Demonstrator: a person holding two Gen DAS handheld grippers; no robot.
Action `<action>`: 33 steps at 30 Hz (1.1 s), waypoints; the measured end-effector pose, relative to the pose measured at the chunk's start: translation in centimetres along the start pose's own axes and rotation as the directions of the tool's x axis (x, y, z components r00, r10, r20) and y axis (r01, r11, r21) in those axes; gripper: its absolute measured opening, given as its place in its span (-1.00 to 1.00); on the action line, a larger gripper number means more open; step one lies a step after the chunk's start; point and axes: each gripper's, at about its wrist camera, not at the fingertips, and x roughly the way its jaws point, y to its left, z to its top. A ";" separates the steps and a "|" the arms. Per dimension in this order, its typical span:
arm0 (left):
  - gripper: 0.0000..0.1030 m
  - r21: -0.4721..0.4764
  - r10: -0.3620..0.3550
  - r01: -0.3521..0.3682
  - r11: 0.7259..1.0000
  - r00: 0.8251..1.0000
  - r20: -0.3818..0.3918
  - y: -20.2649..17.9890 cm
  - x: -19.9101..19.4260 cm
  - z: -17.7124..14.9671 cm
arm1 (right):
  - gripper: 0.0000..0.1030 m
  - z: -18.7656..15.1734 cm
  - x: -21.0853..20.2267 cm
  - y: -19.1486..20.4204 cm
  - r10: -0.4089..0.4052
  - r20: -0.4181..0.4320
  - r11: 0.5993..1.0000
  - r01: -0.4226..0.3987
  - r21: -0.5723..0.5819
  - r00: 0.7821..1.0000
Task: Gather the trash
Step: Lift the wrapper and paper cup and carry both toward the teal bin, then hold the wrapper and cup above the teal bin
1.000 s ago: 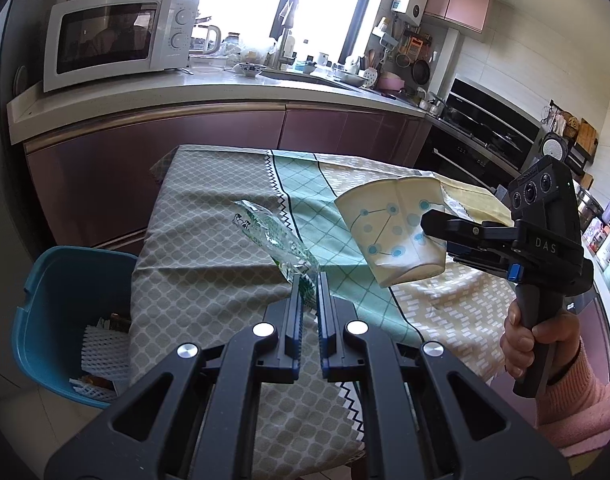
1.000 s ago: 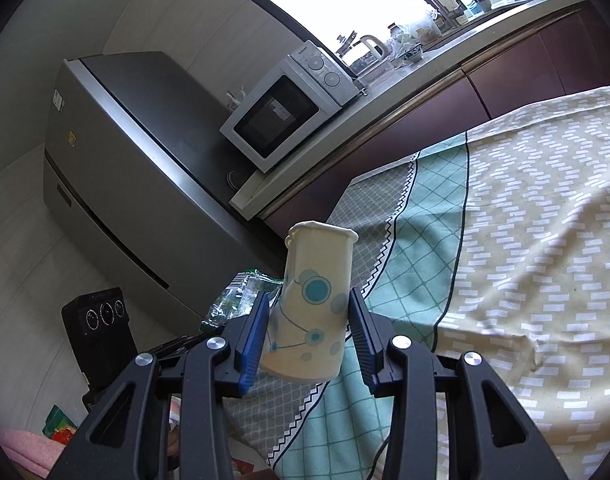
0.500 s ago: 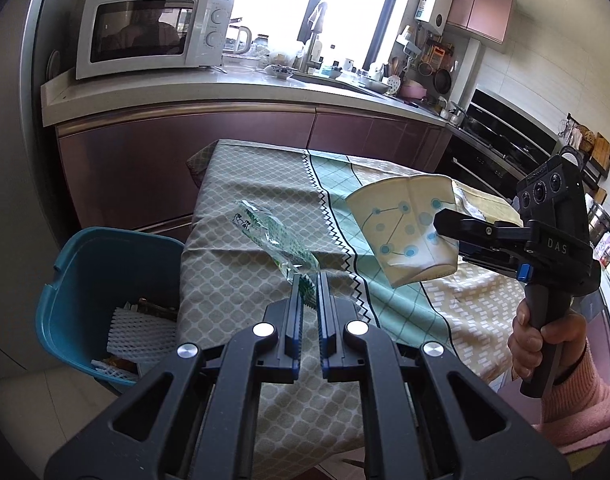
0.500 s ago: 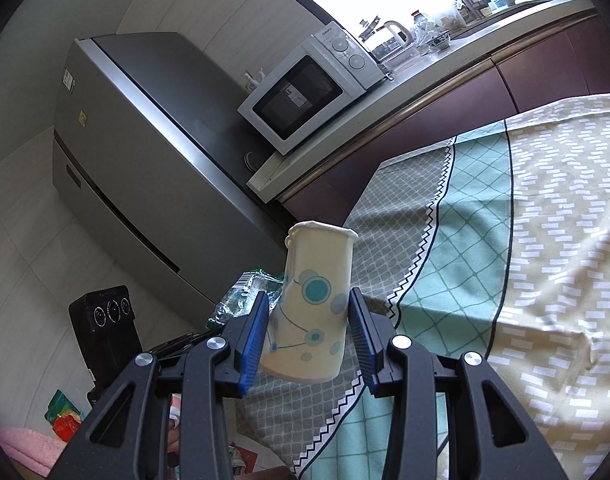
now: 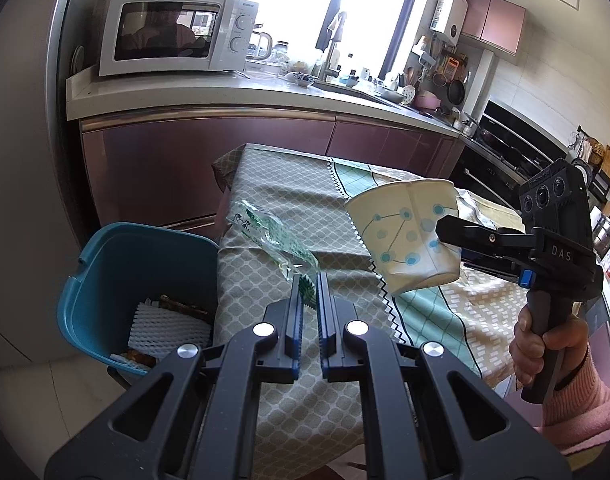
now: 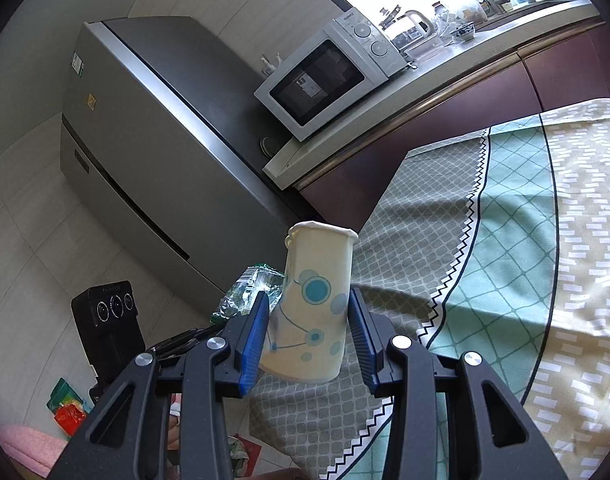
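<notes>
**Both loads carried toward the bin**

Nearest in the left wrist view, the left gripper is clenched on the end of a clear, green-printed plastic wrapper, which sticks out ahead of the jaws above the left edge of the table's patterned cloth. To the right, the right gripper, held by a hand in a pink sleeve, clasps a crushed paper cup with blue dots; the right wrist view shows the cup standing between the blue pads, squeezed at its lower body, mouth up.

Compared with a second ago, both grips are unchanged, but the scene has slid right in the left view: the blue bin, then only partly in view at the left, now shows most of its opening, with white foam netting and other scraps inside. It sits on the floor just left of the table.

That suggests both pieces are on their way to the bin, the wrapper closer. Neither is yet over the opening. Farther off stand the microwave and the counter.
</notes>
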 end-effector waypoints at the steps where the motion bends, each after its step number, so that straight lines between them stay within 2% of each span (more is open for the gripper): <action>1: -0.87 0.000 0.003 -0.003 1.000 1.000 0.001 0.0 -0.1 0.0 | -0.26 0.0 0.2 0.1 0.003 -0.003 1.000 -0.003 -0.001 1.000; 33: -0.87 -0.041 0.059 -0.058 0.997 0.998 0.020 2.2 -2.0 -0.2 | -0.26 0.1 4.1 2.3 0.059 -0.065 0.998 -0.061 -0.034 0.996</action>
